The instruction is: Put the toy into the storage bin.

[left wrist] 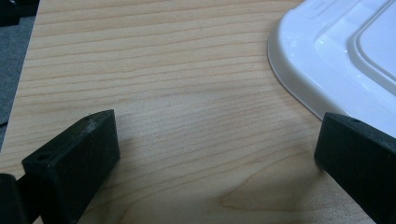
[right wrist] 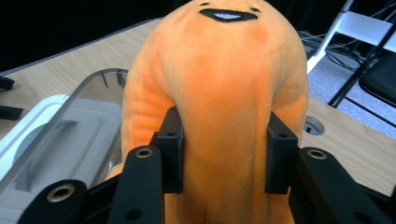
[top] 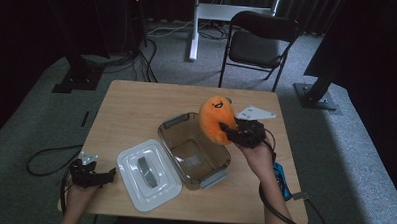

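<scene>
While left tongs (left wrist: 217,154) gape, right tongs (right wrist: 223,154) pinch plush (right wrist: 224,74).

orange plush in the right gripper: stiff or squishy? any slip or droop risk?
Probably squishy: in the right gripper view the orange plush toy pinches in where the right gripper clamps it. It looks light and holds its shape above the clear container. The fuzzy fabric likely resists slipping.

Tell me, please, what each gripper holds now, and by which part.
The right gripper squeezes the orange plush toy around its narrow lower body, below the face. The left gripper is open over the table, holding nothing.
</scene>
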